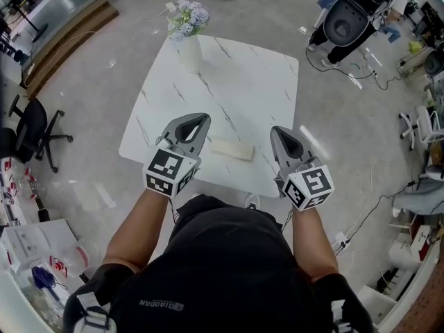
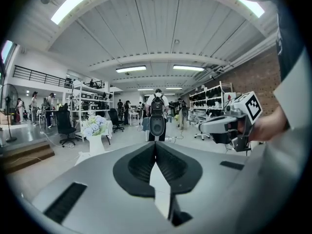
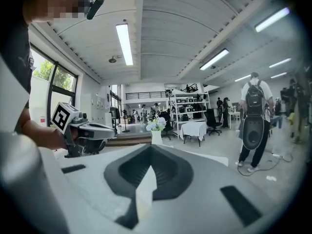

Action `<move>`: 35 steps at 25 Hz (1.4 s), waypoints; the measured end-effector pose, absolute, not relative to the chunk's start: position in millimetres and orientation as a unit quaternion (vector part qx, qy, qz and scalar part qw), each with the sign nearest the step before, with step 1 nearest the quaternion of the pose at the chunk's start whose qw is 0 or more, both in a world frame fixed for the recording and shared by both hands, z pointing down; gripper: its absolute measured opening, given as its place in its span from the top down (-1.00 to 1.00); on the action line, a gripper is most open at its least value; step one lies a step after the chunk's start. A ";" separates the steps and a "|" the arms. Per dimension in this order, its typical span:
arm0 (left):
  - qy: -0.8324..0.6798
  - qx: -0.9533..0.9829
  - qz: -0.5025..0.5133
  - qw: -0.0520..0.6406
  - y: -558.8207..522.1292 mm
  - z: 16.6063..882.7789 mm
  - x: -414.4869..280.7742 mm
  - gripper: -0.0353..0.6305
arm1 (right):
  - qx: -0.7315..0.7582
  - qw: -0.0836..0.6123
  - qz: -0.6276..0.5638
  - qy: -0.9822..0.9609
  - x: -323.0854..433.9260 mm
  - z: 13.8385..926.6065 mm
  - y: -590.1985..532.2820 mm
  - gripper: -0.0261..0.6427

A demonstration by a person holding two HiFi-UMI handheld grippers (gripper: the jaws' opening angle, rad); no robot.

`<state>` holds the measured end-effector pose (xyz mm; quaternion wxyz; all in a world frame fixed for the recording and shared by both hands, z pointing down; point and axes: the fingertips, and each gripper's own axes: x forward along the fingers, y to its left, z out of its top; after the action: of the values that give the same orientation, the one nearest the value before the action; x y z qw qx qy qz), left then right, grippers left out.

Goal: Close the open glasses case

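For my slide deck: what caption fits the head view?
Left hand-held gripper and right hand-held gripper, both shut, flank a cream glasses case on a marble table.

Right claw [image 3: 151, 149] closed and empty, left claw [image 3: 105, 130] alongside, flowers [image 3: 157, 124] beyond.

left gripper [image 1: 196, 121]: fingers [image 2: 139, 165] together, empty | right gripper [image 1: 279, 133]: fingers [image 3: 127, 172] together, empty

Head view looks down; gripper views level, sharing vase [image 2: 96, 144].
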<state>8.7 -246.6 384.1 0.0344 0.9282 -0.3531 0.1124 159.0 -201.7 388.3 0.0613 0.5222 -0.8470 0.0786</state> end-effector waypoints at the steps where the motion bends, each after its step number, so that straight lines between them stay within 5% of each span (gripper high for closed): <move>1: -0.352 0.928 0.112 0.036 -246.5 384.7 9.1 0.88 | 0.521 0.061 0.078 -0.847 158.4 388.1 -201.6 0.92; 35: -0.337 0.934 0.120 0.018 -241.9 379.1 16.4 0.88 | 0.524 0.072 0.094 -0.843 160.5 398.6 -202.3 0.92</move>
<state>16.4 -241.9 379.1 0.0175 0.9335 -0.3374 0.1200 160.5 -202.3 398.6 0.0720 0.5241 -0.8434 0.0938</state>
